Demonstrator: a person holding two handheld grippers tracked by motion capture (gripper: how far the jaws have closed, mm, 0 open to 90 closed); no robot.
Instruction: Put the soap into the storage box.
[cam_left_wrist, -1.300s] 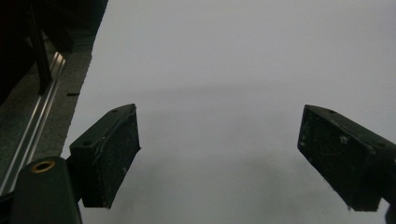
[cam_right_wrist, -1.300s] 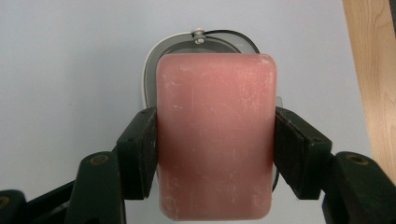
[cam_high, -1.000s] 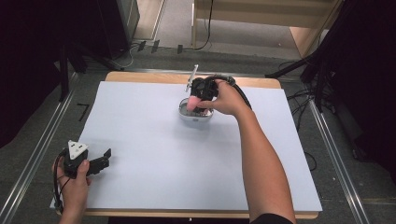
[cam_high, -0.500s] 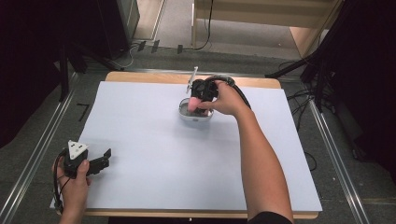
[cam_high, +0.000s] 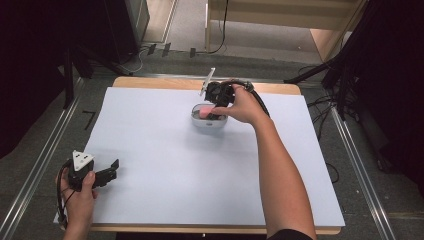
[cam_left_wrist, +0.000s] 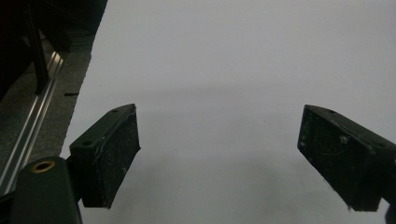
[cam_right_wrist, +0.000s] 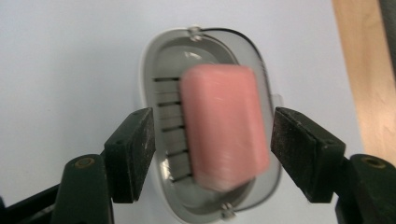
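Note:
A pink bar of soap (cam_right_wrist: 224, 140) shows blurred over a grey oval soap dish (cam_right_wrist: 145, 93) with a slotted drain. My right gripper (cam_right_wrist: 212, 119) is open and points down at the dish, one jaw on each side of the soap. The left jaw stands clear of the soap and the right jaw is very near it. In the high view the soap (cam_high: 204, 113) and dish (cam_high: 210, 124) sit at the far middle of the table, under my right gripper (cam_high: 215, 109). My left gripper (cam_high: 112, 169) is open and empty low over the white sheet (cam_high: 175, 165) at the near left corner.
The white sheet covers most of the wooden table (cam_high: 280, 88), whose bare far edge lies just behind the dish. Metal rails (cam_high: 40, 165) run along both sides of the table. The left gripper (cam_left_wrist: 219, 154) faces bare sheet (cam_left_wrist: 233, 70) near its left edge.

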